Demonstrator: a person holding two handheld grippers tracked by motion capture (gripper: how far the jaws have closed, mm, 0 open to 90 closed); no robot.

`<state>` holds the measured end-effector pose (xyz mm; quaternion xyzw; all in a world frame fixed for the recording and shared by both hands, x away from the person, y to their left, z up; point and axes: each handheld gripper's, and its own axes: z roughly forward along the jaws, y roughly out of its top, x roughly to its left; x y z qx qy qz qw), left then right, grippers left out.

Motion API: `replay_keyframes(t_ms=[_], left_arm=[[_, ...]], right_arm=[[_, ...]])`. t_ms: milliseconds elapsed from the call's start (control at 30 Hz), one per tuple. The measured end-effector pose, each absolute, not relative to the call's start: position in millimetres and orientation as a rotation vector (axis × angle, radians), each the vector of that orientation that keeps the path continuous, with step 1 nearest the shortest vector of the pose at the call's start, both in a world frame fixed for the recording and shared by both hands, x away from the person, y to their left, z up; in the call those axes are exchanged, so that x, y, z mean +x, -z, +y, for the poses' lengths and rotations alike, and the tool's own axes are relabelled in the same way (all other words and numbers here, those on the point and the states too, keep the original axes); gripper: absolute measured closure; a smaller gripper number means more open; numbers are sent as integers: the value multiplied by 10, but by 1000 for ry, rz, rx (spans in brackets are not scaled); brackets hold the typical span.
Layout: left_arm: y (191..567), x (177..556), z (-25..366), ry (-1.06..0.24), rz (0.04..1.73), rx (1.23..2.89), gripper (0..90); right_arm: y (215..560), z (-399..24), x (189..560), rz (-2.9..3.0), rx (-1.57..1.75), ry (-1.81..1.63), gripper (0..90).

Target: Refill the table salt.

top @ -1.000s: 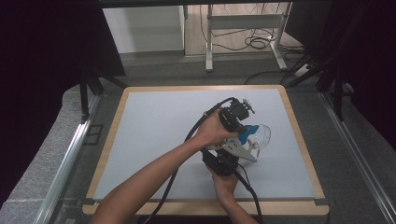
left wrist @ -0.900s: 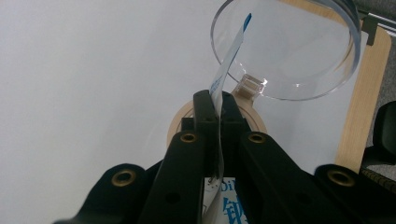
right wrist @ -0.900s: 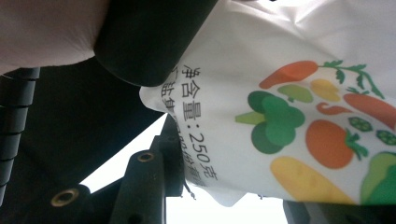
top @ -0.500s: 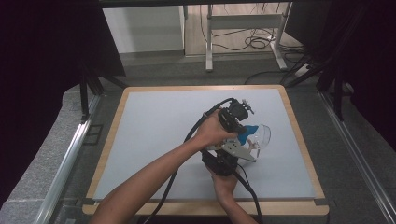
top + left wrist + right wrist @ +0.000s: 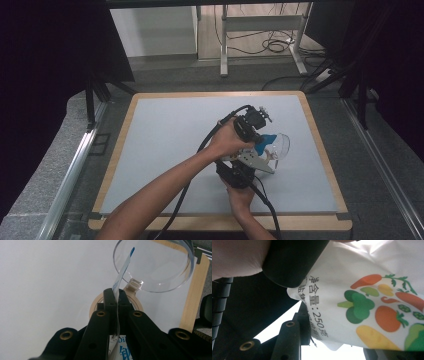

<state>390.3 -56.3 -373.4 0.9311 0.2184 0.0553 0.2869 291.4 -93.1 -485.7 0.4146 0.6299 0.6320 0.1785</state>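
**Bag held two ways over a clear bowl**

While both grippers share one printed bag above the pale table (image 5: 165,145), the biggest risk is a spill: the clear bowl (image 5: 280,147) sits just beside the right-hand frame edge, and a tug on the bag could knock it or send the contents wide of the rim. Next, a tear or slip: the left gripper (image 5: 115,296) is fully closed on the bag's thin top edge (image 5: 122,272), a small purchase if the right hand pulls against it. The right gripper (image 5: 305,322) stands partly open with the bag (image 5: 372,302) between its jaws; whether the pads actually press it I cannot tell.

The high view gives the layout, with crossed forearms and bag (image 5: 266,140) near the bowl. The left gripper view adds a tape roll (image 5: 136,301) under the bowl's edge. The right gripper view alone gives the vegetable print
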Motion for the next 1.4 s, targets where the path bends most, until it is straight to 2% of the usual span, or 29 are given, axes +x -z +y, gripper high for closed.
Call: replay_keyframes(t_ms=[1400], left_arm=[[3789,3903,-572,-150,588,2499,900]], right_arm=[[4893,-952,2939,1771,1194,-1835,634]])
